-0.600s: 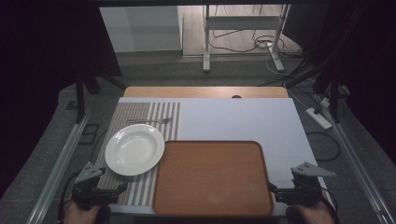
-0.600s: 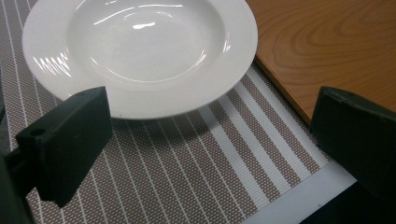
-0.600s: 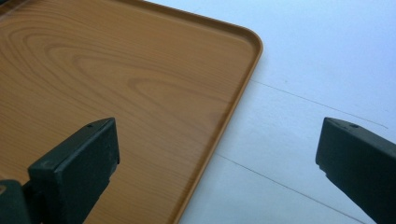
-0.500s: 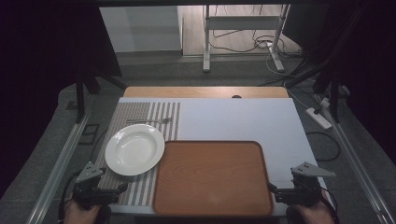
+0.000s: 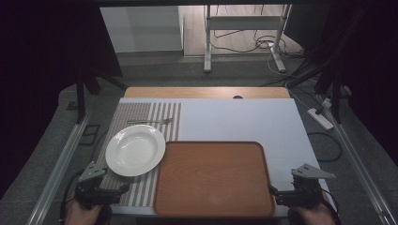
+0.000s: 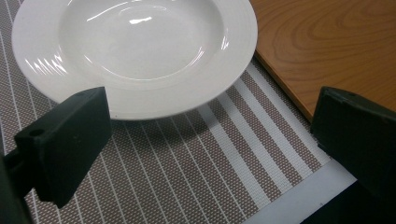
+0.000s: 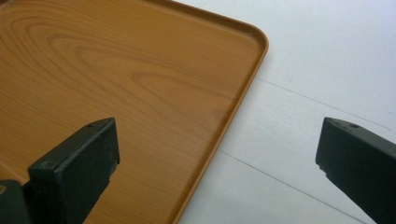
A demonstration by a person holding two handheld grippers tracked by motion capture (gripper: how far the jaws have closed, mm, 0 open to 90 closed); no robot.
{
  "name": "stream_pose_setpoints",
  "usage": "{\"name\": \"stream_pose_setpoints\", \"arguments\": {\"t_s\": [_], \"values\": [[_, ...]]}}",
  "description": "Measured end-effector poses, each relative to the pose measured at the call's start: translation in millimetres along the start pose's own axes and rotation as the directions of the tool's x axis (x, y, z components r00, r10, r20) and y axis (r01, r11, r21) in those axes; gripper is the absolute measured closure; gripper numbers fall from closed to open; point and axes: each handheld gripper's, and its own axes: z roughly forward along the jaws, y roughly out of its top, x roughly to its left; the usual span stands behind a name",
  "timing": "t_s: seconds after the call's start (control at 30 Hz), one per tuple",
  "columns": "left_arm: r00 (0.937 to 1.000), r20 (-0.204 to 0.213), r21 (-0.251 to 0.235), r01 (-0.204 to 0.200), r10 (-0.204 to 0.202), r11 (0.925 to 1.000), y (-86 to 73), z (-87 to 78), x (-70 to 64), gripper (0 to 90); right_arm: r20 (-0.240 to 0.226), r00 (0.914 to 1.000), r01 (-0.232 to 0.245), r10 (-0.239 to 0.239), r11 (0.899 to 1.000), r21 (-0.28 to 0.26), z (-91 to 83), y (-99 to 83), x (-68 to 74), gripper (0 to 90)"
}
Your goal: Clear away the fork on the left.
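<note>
A white deep plate (image 5: 135, 149) (image 6: 135, 51) lies on a brown striped placemat (image 5: 141, 117) (image 6: 187, 172) at the table's left. Behind it on the mat lies a fork (image 5: 151, 122). A bare wooden tray (image 5: 213, 178) (image 7: 116, 88) sits at front centre, its left edge over the mat. My left gripper (image 5: 119, 190) (image 6: 210, 154) stands open at the front left corner, just short of the plate's near rim. At the front right my right gripper (image 5: 274, 193) (image 7: 217, 172) is open too, its jaws either side of the tray's right rim without touching it.
The white table top (image 5: 239, 122) stretches behind and to the right of the tray, with a wooden strip (image 5: 206, 92) at its far edge. Metal rails (image 5: 61, 159) run along both sides. A stand (image 5: 206, 42) and cables lie on the floor beyond.
</note>
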Motion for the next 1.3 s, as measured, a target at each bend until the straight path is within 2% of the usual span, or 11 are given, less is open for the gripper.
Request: {"name": "stream_pose_setpoints", "arguments": {"t_s": [0.33,0.43,0.77,1.07,1.3], "values": [[0.9986,0.038,0.013,0.037,-0.038,0.9992,1.7,1.7,5.4,0.0,-0.004,0.9999,0.016,-0.016,1.000,0.019,1.0,0.2,1.6,0.3],[0.9990,0.035,-0.008,0.029,-0.028,0.9996,3.3,2.3,6.8,0.0,-0.003,0.9998,0.019,-0.019,1.000,0.021,1.1,0.3,1.9,0.3],[0.9988,0.046,0.002,0.016,-0.016,0.9999,10.5,13.0,14.7,0.0,-0.004,0.9995,0.030,-0.030,0.999,0.033,2.3,0.5,2.6,0.3],[0.9968,0.078,0.005,-0.016,0.016,0.9998,17.9,26.4,24.9,0.0,-0.007,0.9990,0.045,-0.045,0.998,0.043,3.3,0.7,3.8,0.3],[0.9966,0.081,-0.046,0.022,-0.018,0.9987,25.1,32.5,39.6,0.0,-0.010,0.9986,0.051,-0.051,0.998,0.047,4.4,1.0,4.5,0.3]]}}
